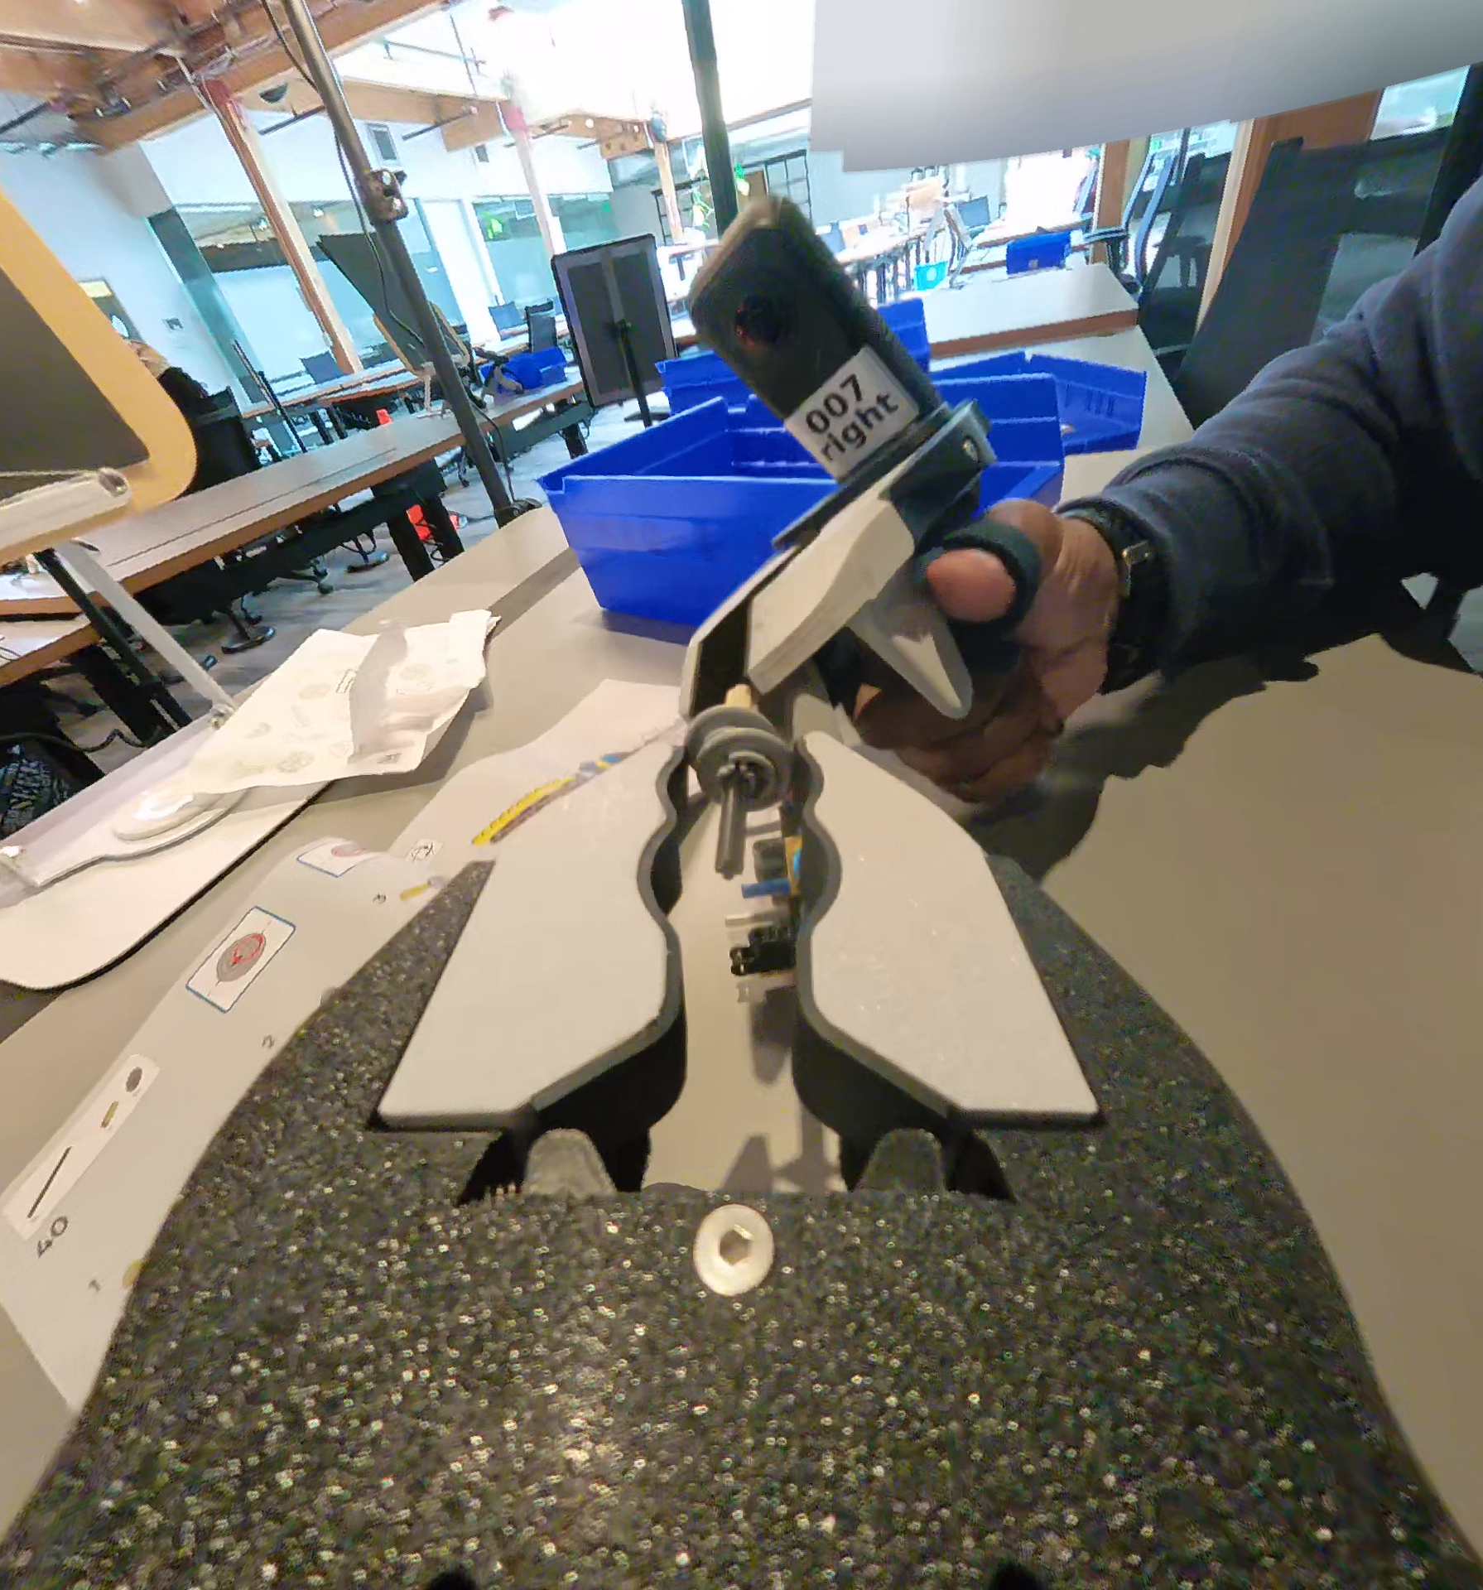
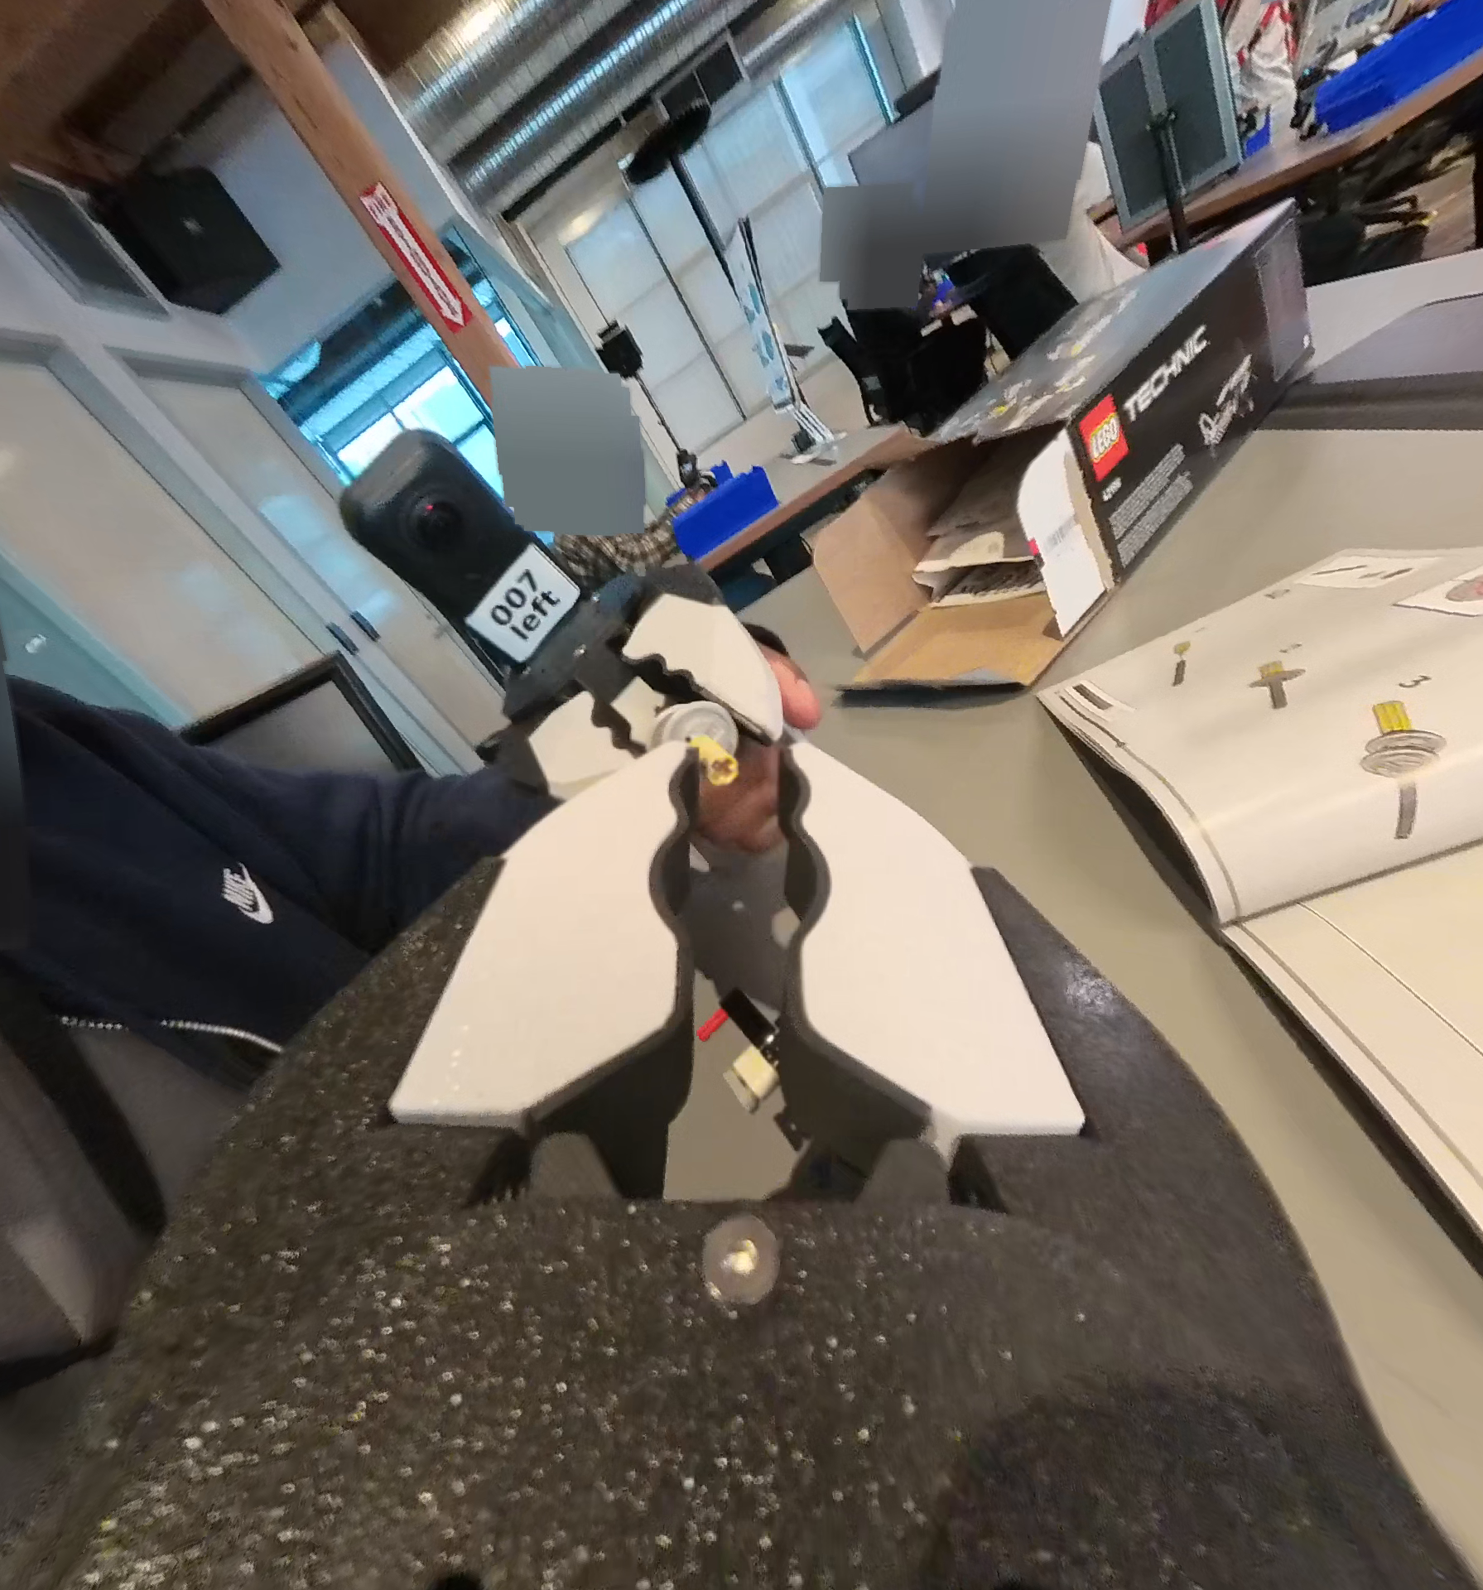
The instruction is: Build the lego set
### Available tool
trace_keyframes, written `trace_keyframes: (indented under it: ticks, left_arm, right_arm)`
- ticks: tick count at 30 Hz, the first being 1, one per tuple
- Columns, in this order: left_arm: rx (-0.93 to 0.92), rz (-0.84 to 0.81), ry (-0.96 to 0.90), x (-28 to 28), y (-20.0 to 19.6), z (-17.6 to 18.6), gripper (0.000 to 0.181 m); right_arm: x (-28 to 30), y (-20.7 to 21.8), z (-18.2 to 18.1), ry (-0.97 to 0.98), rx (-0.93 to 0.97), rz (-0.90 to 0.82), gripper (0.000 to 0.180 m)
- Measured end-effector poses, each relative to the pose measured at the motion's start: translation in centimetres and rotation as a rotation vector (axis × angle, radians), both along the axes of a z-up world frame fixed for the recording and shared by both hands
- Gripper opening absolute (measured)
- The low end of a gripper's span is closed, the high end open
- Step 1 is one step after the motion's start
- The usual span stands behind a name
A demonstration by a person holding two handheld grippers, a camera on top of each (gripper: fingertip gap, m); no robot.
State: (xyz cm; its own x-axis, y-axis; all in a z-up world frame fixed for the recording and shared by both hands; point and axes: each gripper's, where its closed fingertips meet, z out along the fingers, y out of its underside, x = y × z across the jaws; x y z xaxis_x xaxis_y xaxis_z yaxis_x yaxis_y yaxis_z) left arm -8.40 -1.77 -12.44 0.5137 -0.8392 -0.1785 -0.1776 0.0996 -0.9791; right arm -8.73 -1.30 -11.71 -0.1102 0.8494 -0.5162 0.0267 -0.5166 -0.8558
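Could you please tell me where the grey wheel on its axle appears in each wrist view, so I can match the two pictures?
Left wrist view: the grey wheel sits just above centre, its dark axle hanging down.
Right wrist view: it is just above centre, slightly left, a yellow tip poking toward the camera.
Shared landmark: the open instruction booklet, lower left in the left wrist view and at the right edge in the right wrist view.

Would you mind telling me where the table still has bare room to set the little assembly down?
Bare tabletop lies right of the left gripper, below the sleeve. It is crowded on the other side: manual, plastic bags, then blue bins behind. Loose pieces sit beneath the fingers.
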Motion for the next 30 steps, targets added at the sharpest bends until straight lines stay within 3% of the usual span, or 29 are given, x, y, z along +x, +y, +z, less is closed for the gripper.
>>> trace_keyframes:
  ticks: [10, 19, 24, 30]
  left_arm:
    - [-0.068, -0.035, 0.293, -1.7, -1.5, -6.2, 0.023]
    - [-0.037, -0.069, 0.365, -1.4, -1.9, -7.2, 0.023]
    - [0.011, -0.083, 0.281, -1.2, -2.1, -5.8, 0.023]
    - [-0.058, -0.166, -0.083, -1.7, -2.7, -1.6, 0.022]
  right_arm:
    - [2.3, 0.3, -2.1, -0.231, 0.248, -0.056, 0.019]
    - [3.2, 0.3, -3.5, -0.31, 0.281, -0.06, 0.019]
    - [3.1, 0.0, -3.2, -0.302, 0.302, -0.055, 0.018]
    - [2.7, -0.8, -2.6, -0.282, 0.367, -0.047, 0.018]
